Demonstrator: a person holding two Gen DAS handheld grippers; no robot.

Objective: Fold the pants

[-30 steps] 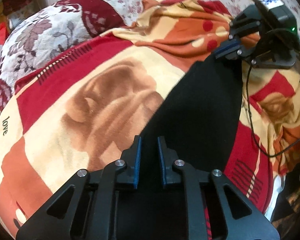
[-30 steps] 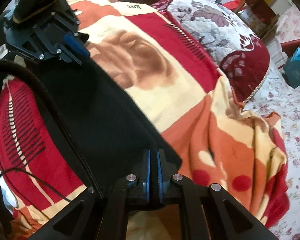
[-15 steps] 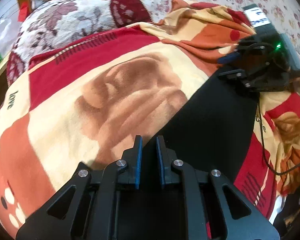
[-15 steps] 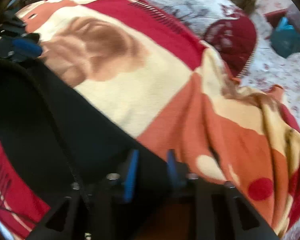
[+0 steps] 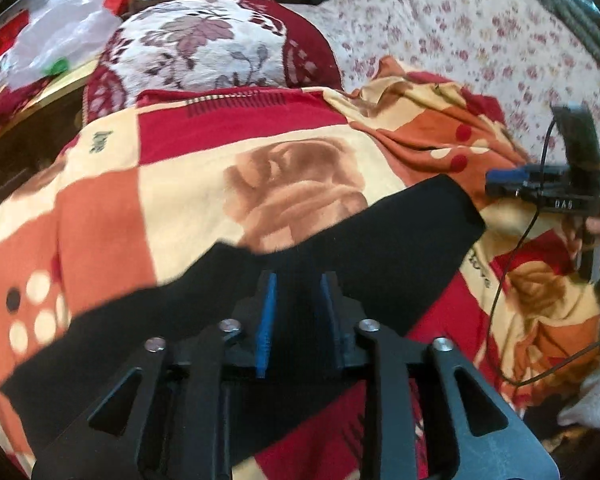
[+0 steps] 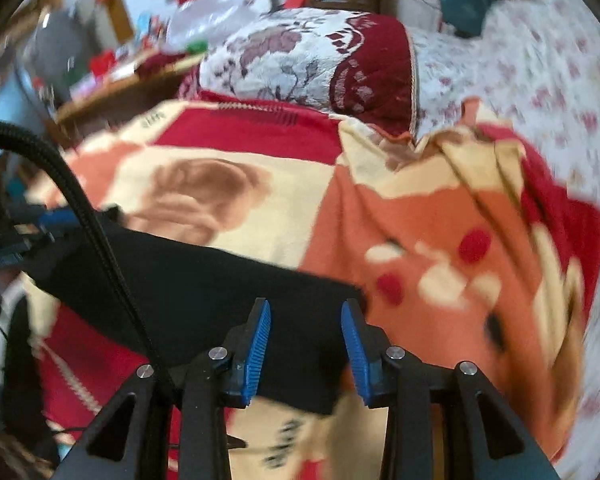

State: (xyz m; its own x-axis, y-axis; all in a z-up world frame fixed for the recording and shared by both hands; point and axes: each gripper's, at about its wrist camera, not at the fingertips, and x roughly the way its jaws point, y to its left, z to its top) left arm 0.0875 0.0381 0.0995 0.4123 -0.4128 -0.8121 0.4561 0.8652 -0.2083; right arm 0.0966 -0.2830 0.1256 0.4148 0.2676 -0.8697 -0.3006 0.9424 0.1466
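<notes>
Black pants [image 5: 380, 240] lie as a long flat band across a red, orange and cream blanket [image 5: 179, 184] on a bed. In the left wrist view my left gripper [image 5: 297, 280] is open, its blue-padded fingers over the middle of the pants. My right gripper [image 5: 500, 184] shows at the right, lifted just past the pants' far end. In the right wrist view my right gripper [image 6: 304, 308] is open above the end of the pants [image 6: 203, 288], holding nothing. My left gripper [image 6: 51, 220] is dimly visible at the pants' far left end.
A floral white and maroon pillow [image 5: 215, 44] lies at the head of the blanket. A floral sheet [image 5: 480, 40] covers the bed to the right. A wooden ledge [image 6: 123, 84] with clutter stands at the back left. Black cables [image 6: 91, 232] trail from the grippers.
Both grippers have opened and let go of the pants. The right gripper has pulled back and risen off the pants' end. The pants now lie flat on the blanket.
</notes>
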